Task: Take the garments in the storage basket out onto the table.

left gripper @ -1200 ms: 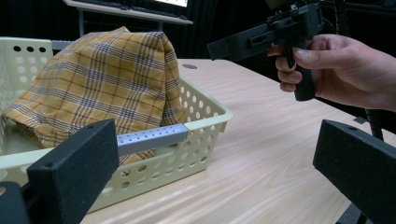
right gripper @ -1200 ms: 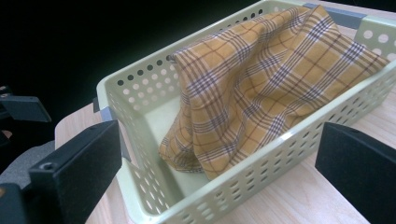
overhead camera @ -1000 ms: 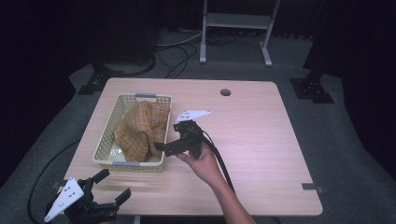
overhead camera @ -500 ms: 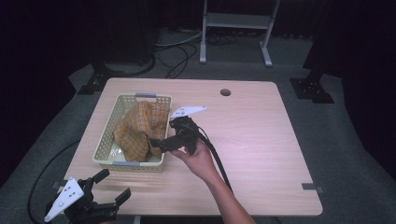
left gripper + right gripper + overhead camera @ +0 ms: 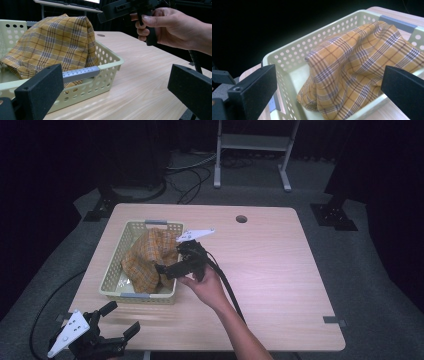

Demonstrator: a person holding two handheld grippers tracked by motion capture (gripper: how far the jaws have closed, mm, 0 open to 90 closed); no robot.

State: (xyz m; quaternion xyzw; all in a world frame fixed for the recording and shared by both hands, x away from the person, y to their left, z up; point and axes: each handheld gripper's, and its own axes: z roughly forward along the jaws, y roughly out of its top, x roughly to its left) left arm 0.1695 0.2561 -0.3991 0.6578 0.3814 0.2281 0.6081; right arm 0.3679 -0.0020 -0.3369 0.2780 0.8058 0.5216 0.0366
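Right claw [image 5: 162,269] nearer basket [image 5: 112,277], rumpled plaid cloth [image 5: 147,257]

I can read no words, numbers or labels anywhere near my fingers: nothing printed on the basket [image 5: 112,280], the checked cloth [image 5: 362,65] or the worktop [image 5: 280,270].

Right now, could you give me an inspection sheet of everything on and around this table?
Surface: wooden table, round hole near far edge.
Job's things: yellow checked cloth heaped in pale basket.
Clutter: nothing seen.
Grippers: right gripper held in a hand at the basket's rim, fingers open; left gripper at the table's near left corner, fingers open.
Cables: black cable along the forearm; others on the floor.
Surroundings: dark room, metal stand behind.
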